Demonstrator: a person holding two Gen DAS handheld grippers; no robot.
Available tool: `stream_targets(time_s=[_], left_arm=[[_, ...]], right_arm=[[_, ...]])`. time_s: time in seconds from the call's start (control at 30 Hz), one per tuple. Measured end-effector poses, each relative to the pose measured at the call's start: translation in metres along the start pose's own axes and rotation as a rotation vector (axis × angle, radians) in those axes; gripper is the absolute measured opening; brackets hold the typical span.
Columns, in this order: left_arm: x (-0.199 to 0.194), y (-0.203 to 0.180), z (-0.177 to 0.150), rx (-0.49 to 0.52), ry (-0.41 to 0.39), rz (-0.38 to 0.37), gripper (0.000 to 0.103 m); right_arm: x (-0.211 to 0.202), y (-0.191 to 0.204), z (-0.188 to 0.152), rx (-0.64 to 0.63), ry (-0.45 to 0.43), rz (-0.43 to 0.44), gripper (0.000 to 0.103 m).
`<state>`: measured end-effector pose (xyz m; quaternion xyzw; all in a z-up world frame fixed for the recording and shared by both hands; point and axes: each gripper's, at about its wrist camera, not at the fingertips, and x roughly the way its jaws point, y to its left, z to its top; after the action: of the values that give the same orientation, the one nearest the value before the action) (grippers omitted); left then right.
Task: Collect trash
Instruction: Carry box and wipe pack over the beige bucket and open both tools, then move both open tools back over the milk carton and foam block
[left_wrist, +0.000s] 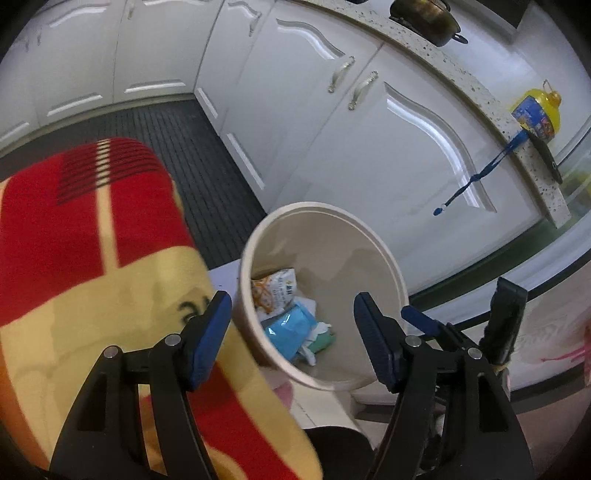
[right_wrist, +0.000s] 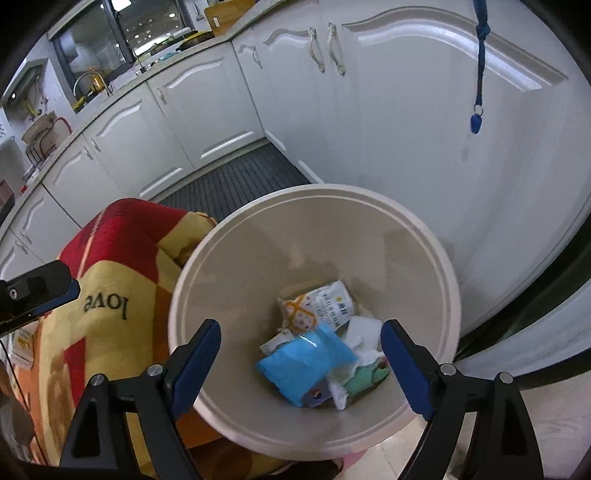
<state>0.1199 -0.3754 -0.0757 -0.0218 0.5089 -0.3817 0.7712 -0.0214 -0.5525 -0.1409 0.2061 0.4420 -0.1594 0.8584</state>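
You are holding your right gripper (right_wrist: 301, 363) wide open and empty above the round beige plastic trash bin (right_wrist: 424, 236). The bright blue plastic packet (right_wrist: 303, 363) is lying at the bottom, directly between the fingers in view, with the white-and-orange snack wrapper (right_wrist: 317, 308) just behind it and crumpled white tissue (right_wrist: 364, 338) beside. Your left gripper (left_wrist: 291, 341) is also gaping wide, gripping nothing, over the bin's near rim. The red-and-yellow fleece blanket (left_wrist: 85, 258) is lying just beside the bin.

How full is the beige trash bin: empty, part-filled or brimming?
Part-filled. A blue packet, a white printed wrapper and crumpled tissue cover only the bottom of the bin; its inner walls above them are bare.
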Motion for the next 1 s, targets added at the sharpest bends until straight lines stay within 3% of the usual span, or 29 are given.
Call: stream_targets(time_s=[0.37,0.47,1.0], left_arm=[[-0.047,0.026,-0.020,0.011,-0.091,0.130,0.068],[-0.065,0.040,-0.027,-0.005,-0.139,0.196,0.068],[-0.136,0.101,-0.055,-0.122,-0.232,0.309,0.068]], right_arm=[[-0.011,0.048,-0.011,-0.066,-0.011,0.047,0.087],[-0.012,0.065,-0.013,-0.087,-0.013,0.062,0.087],[-0.033,0.160,-0.025,-0.247,-0.035,0.142,0.087]])
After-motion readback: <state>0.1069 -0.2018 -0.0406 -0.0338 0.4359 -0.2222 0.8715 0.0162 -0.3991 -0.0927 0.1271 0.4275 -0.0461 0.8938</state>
